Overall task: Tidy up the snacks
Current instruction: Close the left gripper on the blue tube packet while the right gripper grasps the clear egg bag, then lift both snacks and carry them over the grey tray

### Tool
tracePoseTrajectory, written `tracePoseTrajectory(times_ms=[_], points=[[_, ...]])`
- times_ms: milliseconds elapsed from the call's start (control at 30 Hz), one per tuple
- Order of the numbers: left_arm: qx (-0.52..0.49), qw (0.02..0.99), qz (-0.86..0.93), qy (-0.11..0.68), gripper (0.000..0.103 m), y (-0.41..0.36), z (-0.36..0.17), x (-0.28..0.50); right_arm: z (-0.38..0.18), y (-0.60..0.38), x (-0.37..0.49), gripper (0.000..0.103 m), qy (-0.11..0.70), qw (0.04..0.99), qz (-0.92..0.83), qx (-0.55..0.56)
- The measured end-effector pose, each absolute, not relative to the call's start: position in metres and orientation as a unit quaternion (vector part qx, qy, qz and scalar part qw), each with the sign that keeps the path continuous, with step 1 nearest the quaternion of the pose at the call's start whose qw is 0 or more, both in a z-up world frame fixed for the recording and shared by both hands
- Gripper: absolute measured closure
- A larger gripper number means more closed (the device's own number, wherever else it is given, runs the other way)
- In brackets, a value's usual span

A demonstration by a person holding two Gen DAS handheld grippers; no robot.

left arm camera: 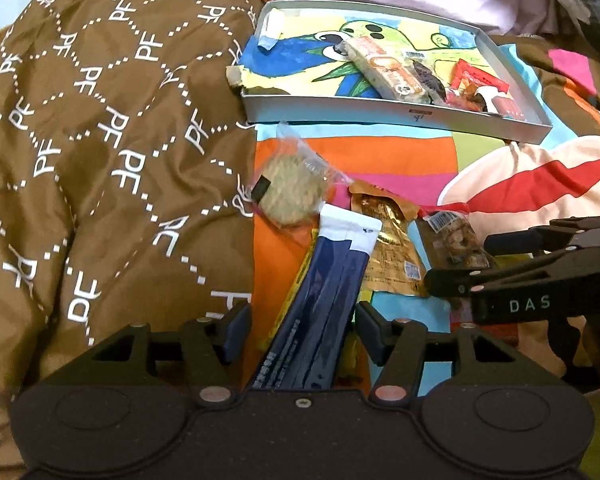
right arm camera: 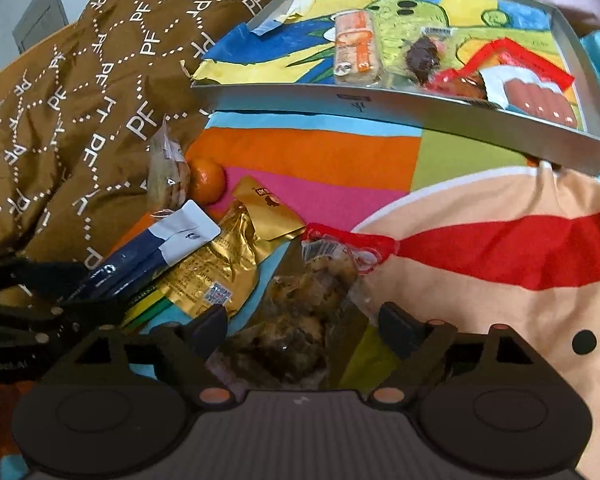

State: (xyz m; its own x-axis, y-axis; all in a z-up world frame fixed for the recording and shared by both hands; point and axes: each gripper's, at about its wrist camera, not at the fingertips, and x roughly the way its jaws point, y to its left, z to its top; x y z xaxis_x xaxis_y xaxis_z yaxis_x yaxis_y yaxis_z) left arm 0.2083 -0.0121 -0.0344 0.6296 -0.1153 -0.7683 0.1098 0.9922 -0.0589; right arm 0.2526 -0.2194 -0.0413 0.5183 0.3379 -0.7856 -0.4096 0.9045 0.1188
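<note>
left gripper (left arm camera: 302,330): fingers spread, navy sachets (left arm camera: 332,276) between them, long axis along fingers | right gripper (right arm camera: 302,330): fingers spread astride clear snack pack (right arm camera: 300,312), untouched | tray (left arm camera: 380,114): ahead

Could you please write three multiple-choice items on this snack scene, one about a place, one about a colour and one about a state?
1. Where does the orange-labelled bar lie?
A. inside the grey tray
B. on the brown quilt
C. between the right tongs

2. What colour is the packet beside the navy sachets?
A. silver
B. gold
C. purple

3. How do the left tongs stand?
A. shut with nothing between them
B. out of view
C. apart, with the navy sachets between the fingers

Answers: 1 A, the bar rests on the drawing that lines the tray. 2 B, its crinkled foil is gold. 3 C, gaps show between each pad and the sachets in the left wrist view.
</note>
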Motion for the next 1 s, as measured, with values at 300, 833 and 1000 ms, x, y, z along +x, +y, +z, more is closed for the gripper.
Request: tracePoseTrajectory(times_ms=[300,833,1000], points=[[0.023,0.906,-0.083,0.414,0.069,-0.024,-0.03,0.204,-0.038,-0.234,0.252,0.047,0.431,0.877,0.211,-0.001],[-0.113,0.886,-0.085,0.441,0.07,0.003,-0.03,0.214,-0.036,-0.245,0.249,0.033,0.451,0.859,0.236,0.045],[-0.1,0.886,-0.083,0.445,0.069,-0.002,-0.031,0.215,-0.044,-0.214,0.234,0.023,0.44,0.867,0.228,-0.049]])
